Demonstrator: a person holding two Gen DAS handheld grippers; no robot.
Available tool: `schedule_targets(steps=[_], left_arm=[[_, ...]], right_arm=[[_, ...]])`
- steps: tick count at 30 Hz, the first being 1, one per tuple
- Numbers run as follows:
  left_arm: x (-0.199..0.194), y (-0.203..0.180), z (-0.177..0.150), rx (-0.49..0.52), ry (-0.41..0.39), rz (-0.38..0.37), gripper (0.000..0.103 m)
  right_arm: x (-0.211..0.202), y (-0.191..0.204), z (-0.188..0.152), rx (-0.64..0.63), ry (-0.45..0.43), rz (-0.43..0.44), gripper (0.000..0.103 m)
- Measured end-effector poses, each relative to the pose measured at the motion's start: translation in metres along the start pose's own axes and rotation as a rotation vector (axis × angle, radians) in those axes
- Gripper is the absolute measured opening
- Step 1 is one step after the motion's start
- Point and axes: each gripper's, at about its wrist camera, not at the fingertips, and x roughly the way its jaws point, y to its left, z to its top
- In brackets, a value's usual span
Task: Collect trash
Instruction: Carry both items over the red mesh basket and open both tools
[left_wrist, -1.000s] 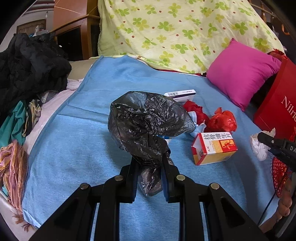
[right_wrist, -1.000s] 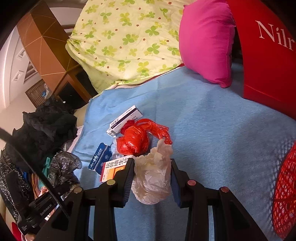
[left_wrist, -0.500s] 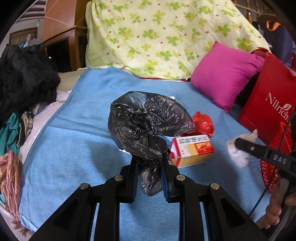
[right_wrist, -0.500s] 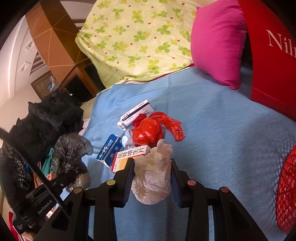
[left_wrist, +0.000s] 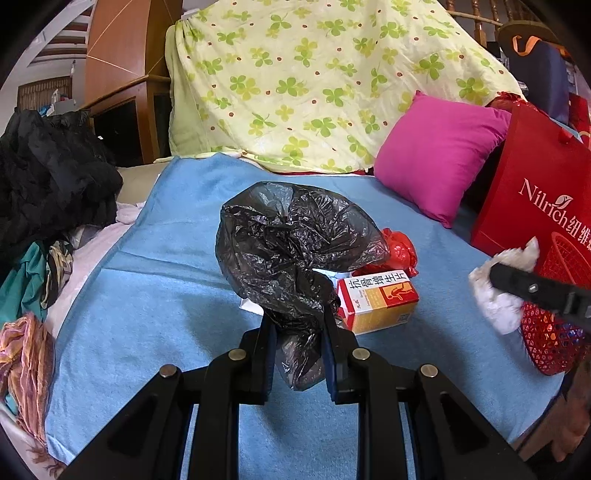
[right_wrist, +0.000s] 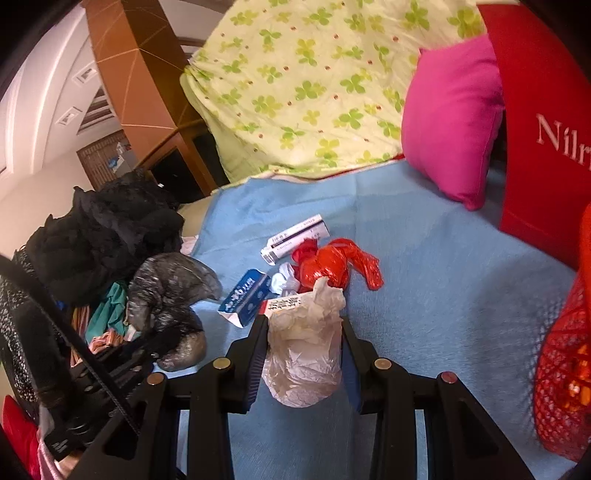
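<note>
Blue bedspread (left_wrist: 155, 295) carries the remaining litter. Left hand-held gripper (left_wrist: 297, 332) pinches a black plastic bag (left_wrist: 291, 240); right hand-held gripper (right_wrist: 303, 354) clamps a crumpled whitish bag (right_wrist: 303, 350). Red mesh basket (right_wrist: 565, 369) lies just right of the right one, nearer it.

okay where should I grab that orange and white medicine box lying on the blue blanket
Probably across the two long side faces of the orange and white cardboard medicine box, coming from above. It lies flat on the blue blanket, so those narrow parallel sides suit a claw; its left end sits behind the black plastic bag.
</note>
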Motion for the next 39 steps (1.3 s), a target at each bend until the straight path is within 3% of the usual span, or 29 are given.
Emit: schedule_targets(steps=[7,16,22,33,34,35,36,37,39], left_arm=[[-0.022,-0.025,0.001,0.03,-0.036,-0.058,0.023],[-0.062,-0.102,0.034,0.079,-0.078,-0.254,0.023],[-0.072,-0.176,0.056,0.147,-0.075,-0.401,0.023],[-0.05,-0.288,0.063,0.231,0.032,-0.565,0.025],[-0.046,-0.298,0.062,0.24,0.046,-0.573,0.029],[-0.046,-0.303,0.059,0.247,0.055,-0.577,0.041],[-0.044,-0.307,0.057,0.252,0.06,-0.576,0.048],[-0.044,-0.31,0.055,0.254,0.055,-0.566,0.06],[-0.046,-0.31,0.052,0.258,0.046,-0.554,0.063]], right_arm=[[-0.051,-0.005,0.003,-0.044,-0.104,-0.002,0.039],[-0.121,-0.05,0.009,0.02,-0.265,-0.009,0.039],[-0.169,-0.111,0.009,0.165,-0.374,-0.039,0.04],[-0.224,-0.216,-0.004,0.462,-0.487,-0.112,0.042],[-0.227,-0.222,-0.006,0.48,-0.488,-0.115,0.043],[-0.229,-0.228,-0.008,0.499,-0.489,-0.114,0.048],[-0.229,-0.232,-0.007,0.516,-0.49,-0.111,0.062],[-0.231,-0.235,-0.009,0.533,-0.495,-0.11,0.07],[-0.234,-0.237,-0.009,0.543,-0.519,-0.104,0.076]])
